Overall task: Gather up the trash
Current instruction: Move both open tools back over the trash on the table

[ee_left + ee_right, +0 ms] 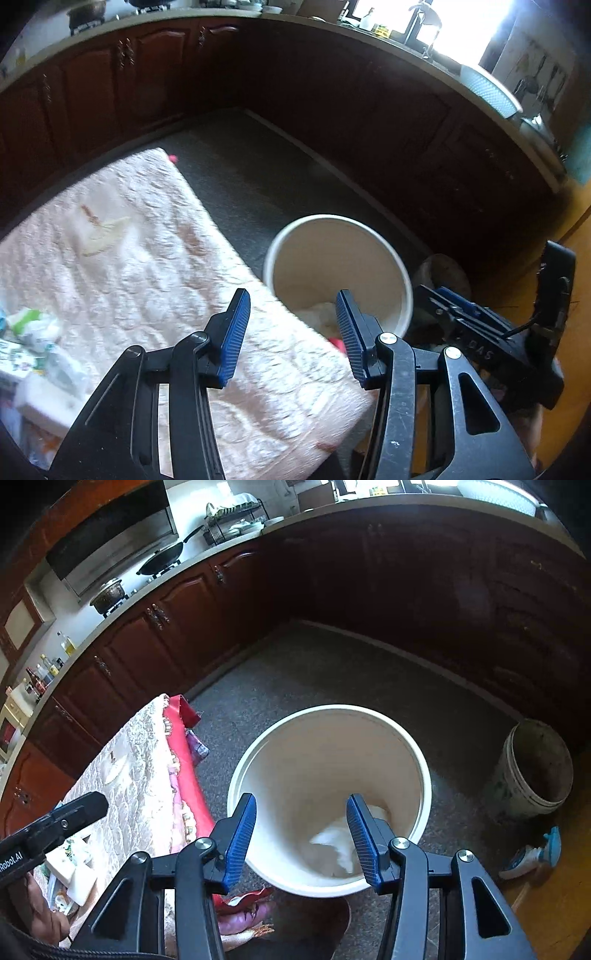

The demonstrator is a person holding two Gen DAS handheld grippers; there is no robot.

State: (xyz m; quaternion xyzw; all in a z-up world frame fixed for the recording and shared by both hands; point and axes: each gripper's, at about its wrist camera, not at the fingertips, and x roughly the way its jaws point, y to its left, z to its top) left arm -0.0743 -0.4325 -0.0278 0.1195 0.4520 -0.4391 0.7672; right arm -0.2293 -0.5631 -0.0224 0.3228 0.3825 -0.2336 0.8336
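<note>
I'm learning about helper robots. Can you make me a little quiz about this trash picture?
1. True or false: the white bucket stands on the table.
2. What is between the right gripper's fingers? A) a bottle B) nothing C) a rag
3. Fill in: the left gripper is ____ (open or shut).

Key:
1. False, it stands on the floor beside the table.
2. B
3. Open
</note>
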